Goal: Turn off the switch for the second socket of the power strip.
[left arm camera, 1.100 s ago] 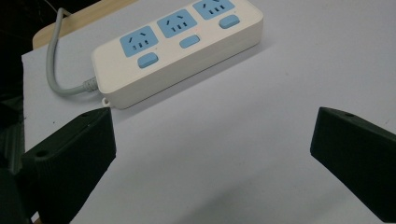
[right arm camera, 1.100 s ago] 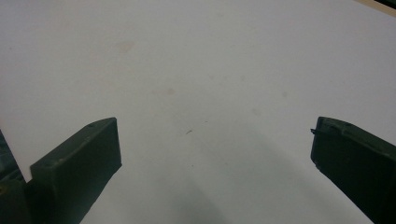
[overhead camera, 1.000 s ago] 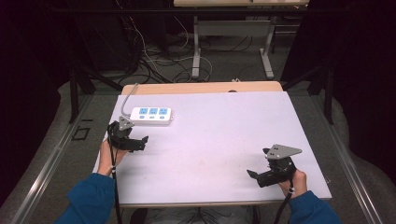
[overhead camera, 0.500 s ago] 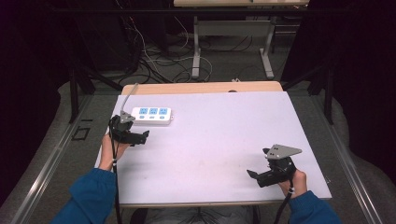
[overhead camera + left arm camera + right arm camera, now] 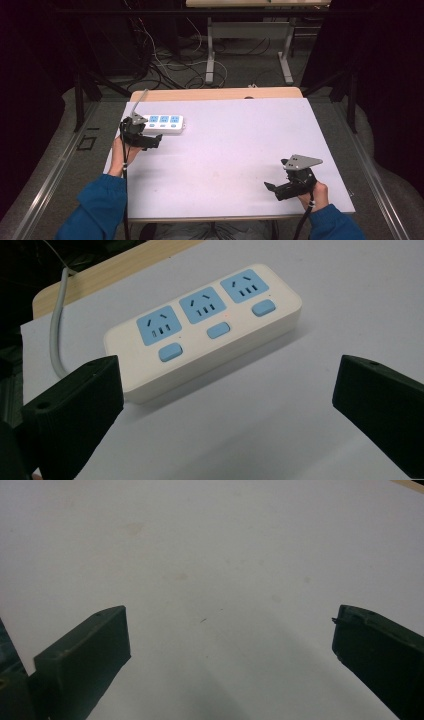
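Your left gripper point(image 5: 227, 390) has moved up to the power strip point(image 5: 202, 327), just beyond its spread fingers; your right gripper point(image 5: 230, 640) also gapes.

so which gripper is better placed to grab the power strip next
Left, most likely. The left gripper is open right beside the power strip, while the right gripper is far across the table.
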Demonstrator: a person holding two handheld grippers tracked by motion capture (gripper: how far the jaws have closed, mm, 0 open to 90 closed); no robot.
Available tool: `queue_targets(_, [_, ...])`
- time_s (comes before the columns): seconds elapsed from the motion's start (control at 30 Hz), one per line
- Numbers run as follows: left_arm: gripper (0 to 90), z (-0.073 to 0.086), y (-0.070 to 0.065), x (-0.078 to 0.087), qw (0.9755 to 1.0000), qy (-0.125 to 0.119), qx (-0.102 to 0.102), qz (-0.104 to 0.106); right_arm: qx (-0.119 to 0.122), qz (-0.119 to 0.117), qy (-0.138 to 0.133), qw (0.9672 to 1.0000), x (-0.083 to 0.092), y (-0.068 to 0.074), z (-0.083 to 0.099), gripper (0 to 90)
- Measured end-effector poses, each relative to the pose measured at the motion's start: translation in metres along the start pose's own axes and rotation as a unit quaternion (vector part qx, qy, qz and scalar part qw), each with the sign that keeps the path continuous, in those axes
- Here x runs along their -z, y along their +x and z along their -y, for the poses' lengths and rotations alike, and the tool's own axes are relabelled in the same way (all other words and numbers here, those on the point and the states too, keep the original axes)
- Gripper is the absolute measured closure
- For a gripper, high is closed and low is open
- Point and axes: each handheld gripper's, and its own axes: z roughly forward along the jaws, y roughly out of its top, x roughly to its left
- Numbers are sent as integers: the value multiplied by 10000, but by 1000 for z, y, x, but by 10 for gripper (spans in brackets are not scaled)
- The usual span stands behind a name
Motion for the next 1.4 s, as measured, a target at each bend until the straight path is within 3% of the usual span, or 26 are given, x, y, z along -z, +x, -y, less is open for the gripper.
queue_targets(0.23, [0, -4, 8, -4, 9999, -7, 98, -67, -15, 7, 4, 10000, 0, 0, 0, 17])
queue_targets(0.3, [0, -6, 9, -4, 9999, 96, 129, -21, 10, 32, -2, 10000, 0, -1, 0, 17])
queue_targets(0.33, [0, -6, 9, -5, 9998, 5, 172, -66, -21, 35, 5, 10000, 1, 0, 0, 17])
queue_targets(0.5, [24, -9, 11, -9, 9998, 32, 162, -96, 12, -5, 22, 10000, 0, 0, 0, 18])
queue_targets(0.6, [89, -12, 15, -10, 9996, 165, 218, -28, -13, 27, -4, 10000, 0, 0, 0, 18])
queue_targets(0.63, [128, -11, 14, -12, 9996, 77, 252, -130, -45, 10, 16, 10000, 0, 0, 0, 19])
queue_targets(0.73, [180, -13, 16, -12, 9996, 40, 250, -148, -71, 15, 10, 10000, 0, 0, 0, 19])
queue_targets(0.8, [273, -14, 16, -12, 9995, 1, 286, -115, -7, 11, 14, 10000, 1, 0, 0, 19])
queue_targets(0.87, [303, -15, 16, -13, 9993, -33, 349, -105, -31, 9, 22, 10000, 1, 0, 0, 19])
queue_targets(1.27, [691, -16, 14, -22, 9991, -181, 359, -100, -29, 10, 13, 10000, 0, 0, 0, 21])
queue_targets(1.4, [770, -15, 13, -27, 9987, -282, 419, -70, -48, 24, 6, 10000, 0, 0, 0, 21])
